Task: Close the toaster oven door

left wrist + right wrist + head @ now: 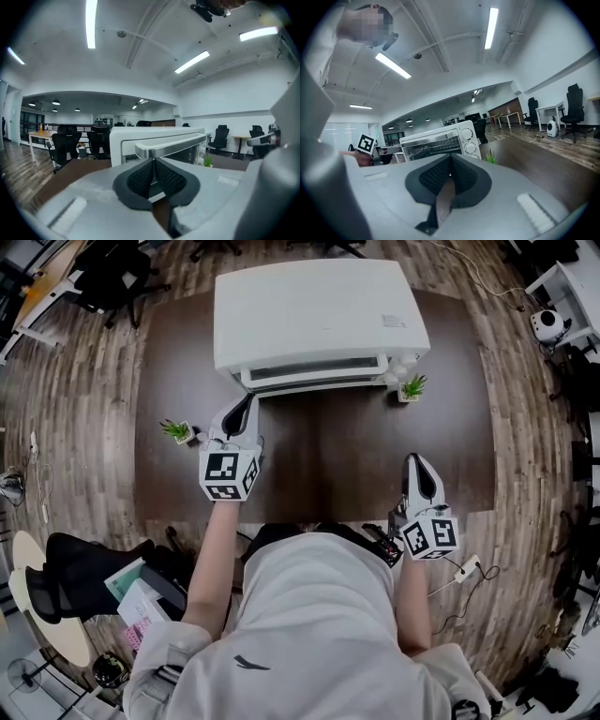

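White shirt closest, below our camera. We hold left gripper with jaws pressed together, nothing between, tip just beside left end of toaster oven door; contact unclear. Right gripper jaws likewise pressed together, empty, well back over table. Oven sits at table's far edge, door near upright. Left plant and right plant flank it

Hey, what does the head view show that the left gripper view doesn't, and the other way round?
Head view only: the right gripper, the left plant, the person's torso. Left gripper view only: ceiling lights, the oven door's glass front. Both: the toaster oven, the right plant, the table, and the left gripper, jaws together on nothing.
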Tool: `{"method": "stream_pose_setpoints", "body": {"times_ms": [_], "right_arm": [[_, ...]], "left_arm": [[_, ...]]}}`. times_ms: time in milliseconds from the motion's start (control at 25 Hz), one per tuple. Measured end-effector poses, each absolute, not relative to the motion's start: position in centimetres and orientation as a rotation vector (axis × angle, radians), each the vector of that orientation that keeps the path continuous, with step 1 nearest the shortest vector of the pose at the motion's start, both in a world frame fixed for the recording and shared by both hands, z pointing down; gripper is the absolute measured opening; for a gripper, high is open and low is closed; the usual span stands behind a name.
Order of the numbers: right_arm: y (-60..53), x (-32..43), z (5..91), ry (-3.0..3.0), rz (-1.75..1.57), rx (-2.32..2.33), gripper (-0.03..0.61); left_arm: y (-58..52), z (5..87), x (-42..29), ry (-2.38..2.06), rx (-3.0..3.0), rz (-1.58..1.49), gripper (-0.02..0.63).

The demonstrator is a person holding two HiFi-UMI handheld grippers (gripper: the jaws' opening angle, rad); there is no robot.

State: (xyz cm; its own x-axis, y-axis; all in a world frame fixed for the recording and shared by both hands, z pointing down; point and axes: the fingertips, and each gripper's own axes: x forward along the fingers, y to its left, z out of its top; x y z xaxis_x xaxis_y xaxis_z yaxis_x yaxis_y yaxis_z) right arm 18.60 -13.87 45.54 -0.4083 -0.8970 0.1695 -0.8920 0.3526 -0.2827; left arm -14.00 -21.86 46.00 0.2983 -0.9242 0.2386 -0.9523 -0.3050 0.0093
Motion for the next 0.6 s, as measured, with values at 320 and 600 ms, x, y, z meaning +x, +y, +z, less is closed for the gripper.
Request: {"method": "stream_pose_setpoints", "body": {"times_ms": [320, 600], "right_arm": [[-13.4, 16.8, 45.4, 2.615, -0.486, -1.641, 0.002], [-13.1, 14.8, 44.7, 2.653, -0.427, -1.585, 0.002]], "left_arm": [[-15.3, 46.2, -14.4, -1.771, 2.391, 0.178, 0.005], [-7.4, 49.0, -17.3, -1.864, 2.207, 0.110, 0.005]]}}
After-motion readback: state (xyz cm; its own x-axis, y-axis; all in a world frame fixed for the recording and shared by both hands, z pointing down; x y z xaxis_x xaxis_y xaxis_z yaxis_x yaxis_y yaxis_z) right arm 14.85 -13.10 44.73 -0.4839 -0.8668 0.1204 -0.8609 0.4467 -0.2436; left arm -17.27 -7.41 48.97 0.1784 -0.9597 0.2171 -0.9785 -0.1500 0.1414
